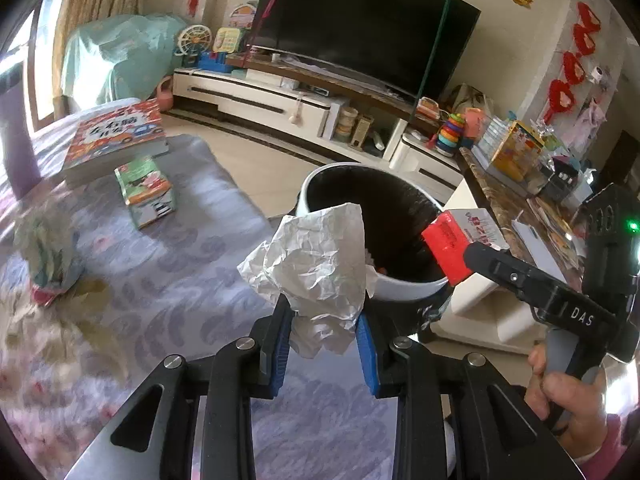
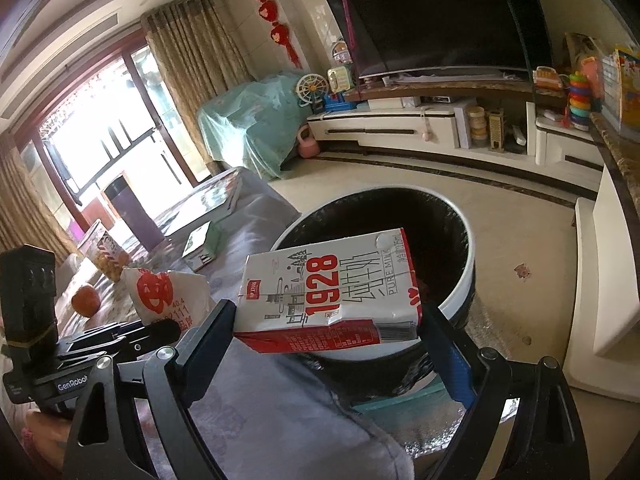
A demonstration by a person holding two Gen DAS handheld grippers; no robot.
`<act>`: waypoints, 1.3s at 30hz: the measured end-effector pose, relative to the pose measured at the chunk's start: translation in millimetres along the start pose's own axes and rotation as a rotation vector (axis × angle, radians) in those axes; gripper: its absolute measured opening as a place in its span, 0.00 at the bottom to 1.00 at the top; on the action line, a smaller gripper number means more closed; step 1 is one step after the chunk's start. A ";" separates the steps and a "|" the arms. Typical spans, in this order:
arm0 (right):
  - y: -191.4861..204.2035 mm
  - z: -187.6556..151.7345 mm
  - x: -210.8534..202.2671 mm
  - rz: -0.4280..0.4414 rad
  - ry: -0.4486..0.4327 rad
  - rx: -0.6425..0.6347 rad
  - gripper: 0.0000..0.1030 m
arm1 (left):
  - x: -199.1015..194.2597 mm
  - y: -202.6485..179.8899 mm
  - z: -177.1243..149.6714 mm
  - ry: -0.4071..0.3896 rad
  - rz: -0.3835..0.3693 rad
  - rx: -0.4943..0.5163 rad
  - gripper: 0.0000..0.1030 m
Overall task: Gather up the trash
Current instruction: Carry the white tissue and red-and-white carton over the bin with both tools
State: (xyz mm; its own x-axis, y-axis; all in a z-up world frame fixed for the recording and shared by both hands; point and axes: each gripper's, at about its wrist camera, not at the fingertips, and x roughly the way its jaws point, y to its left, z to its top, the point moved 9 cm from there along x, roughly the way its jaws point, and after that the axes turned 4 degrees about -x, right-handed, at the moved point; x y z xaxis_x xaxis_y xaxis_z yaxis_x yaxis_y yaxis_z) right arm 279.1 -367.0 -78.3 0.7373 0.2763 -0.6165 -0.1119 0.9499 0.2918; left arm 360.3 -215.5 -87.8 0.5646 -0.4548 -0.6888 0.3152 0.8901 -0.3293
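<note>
My left gripper [image 1: 323, 330] is shut on a crumpled white paper wrapper [image 1: 316, 264], held just in front of the round trash bin [image 1: 404, 286] with its white rim and black liner. My right gripper [image 2: 326, 332] is shut on a white and red milk carton [image 2: 332, 292], gripped by its two ends and held over the near rim of the same trash bin [image 2: 460, 300]. In the left wrist view the milk carton [image 1: 450, 240] hangs over the bin's right side, and a hand [image 1: 560, 396] holds the right gripper's handle. In the right wrist view the wrapper [image 2: 164, 292] shows at left.
A couch with a lilac patterned cover [image 1: 168, 272] carries books [image 1: 120, 136] and a small box [image 1: 146, 192]. An orange [image 2: 85, 300] and a snack box [image 2: 106, 254] lie on the couch. A TV stand [image 2: 420, 128] with toys lines the far wall. A cluttered side table [image 1: 520, 200] stands right of the bin.
</note>
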 end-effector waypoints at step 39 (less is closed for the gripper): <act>-38.8 23.9 30.6 -0.014 0.047 0.044 0.89 | 75.3 -39.3 45.2 0.049 0.019 0.069 0.28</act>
State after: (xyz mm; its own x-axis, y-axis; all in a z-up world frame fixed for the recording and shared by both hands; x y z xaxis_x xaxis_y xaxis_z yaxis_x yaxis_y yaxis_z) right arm 321.9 -398.8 -91.0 0.7061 0.2706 -0.6544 -0.0716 0.9467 0.3141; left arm 424.9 -286.1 -97.5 0.5334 -0.4346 -0.7256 0.3575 0.8933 -0.2723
